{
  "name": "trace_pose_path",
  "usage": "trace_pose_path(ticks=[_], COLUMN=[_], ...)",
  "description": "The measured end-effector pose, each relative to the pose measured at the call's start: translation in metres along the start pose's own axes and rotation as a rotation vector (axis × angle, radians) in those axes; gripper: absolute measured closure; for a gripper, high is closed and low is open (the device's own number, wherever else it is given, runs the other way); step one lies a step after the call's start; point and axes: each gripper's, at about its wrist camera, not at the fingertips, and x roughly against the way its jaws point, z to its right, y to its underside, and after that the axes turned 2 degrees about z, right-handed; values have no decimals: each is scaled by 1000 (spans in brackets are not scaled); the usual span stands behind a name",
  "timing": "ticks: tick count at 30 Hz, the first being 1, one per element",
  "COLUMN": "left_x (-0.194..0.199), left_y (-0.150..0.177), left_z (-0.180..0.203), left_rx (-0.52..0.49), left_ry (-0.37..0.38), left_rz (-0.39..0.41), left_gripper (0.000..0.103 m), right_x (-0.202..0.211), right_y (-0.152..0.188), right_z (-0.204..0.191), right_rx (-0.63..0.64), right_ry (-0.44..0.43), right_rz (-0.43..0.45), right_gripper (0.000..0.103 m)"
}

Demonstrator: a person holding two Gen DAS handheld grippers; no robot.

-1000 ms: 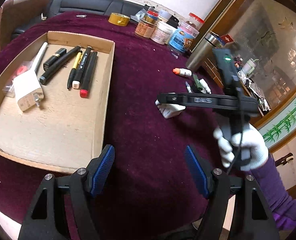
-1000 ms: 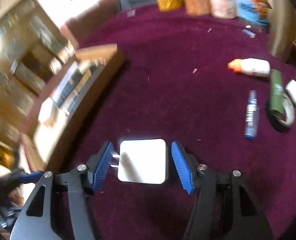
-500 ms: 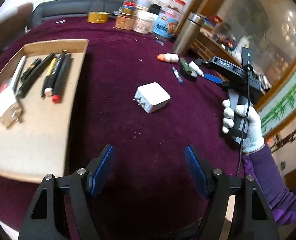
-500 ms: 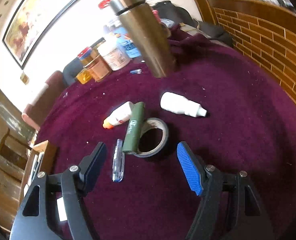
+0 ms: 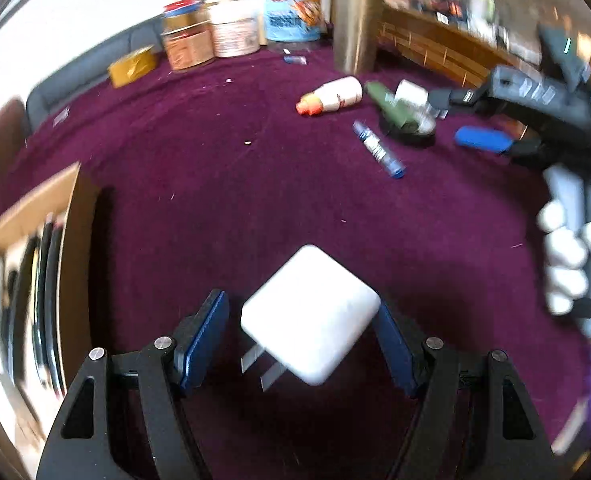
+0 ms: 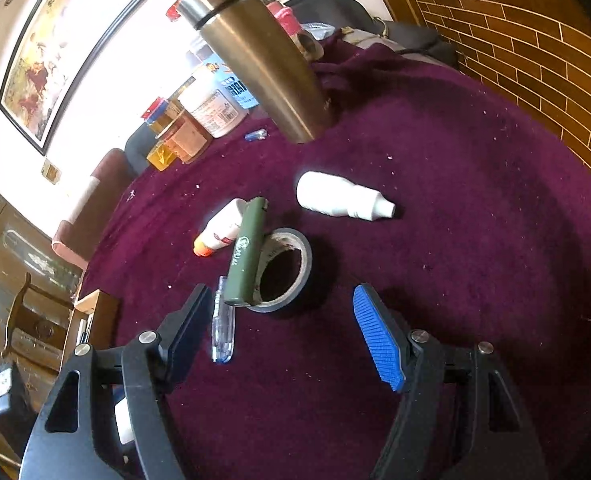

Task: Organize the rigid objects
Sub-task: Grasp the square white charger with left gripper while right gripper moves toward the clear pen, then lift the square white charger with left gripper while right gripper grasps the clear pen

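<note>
My left gripper [image 5: 301, 338] straddles the white charger [image 5: 310, 313] on the purple cloth [image 5: 223, 184], jaws spread, the right pad apparently touching it and the left pad just clear. The charger sits skewed, 2 prongs pointing back at me, so closing could twist it or pinch a corner and let it slip. My right gripper [image 6: 281, 330] hangs open and empty near the tape roll [image 6: 285, 276] and green lighter [image 6: 247, 252]. The cardboard tray [image 5: 69, 232] waits left.
</note>
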Motion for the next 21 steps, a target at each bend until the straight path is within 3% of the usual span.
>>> trace_pose_path(ticks=[3, 4, 10, 12, 16, 19, 21], left_x=[1, 4, 32, 32, 25, 23, 24], left_y=[2, 5, 36, 37, 29, 30, 31], left_z=[-1, -2, -17, -18, -12, -15, -22], left_rx=[19, 37, 158, 175, 156, 167, 197], left_ry=[15, 27, 58, 59, 46, 70, 109], left_rz=[25, 29, 36, 44, 42, 48, 60], left_gripper=[39, 49, 48, 48, 32, 31, 30], right_x=[-3, -3, -5, -6, -4, -2, -10], right_y=[1, 1, 3, 4, 7, 14, 22], right_z=[1, 0, -4, -8, -16, -33, -55], right_rx=[-4, -1, 30, 54, 98, 134, 202], right_ry=[7, 9, 29, 43, 32, -42, -22], right_rz=[-15, -14, -12, -11, -9, -32, -75], right_gripper=[31, 31, 31, 31, 31, 31, 31])
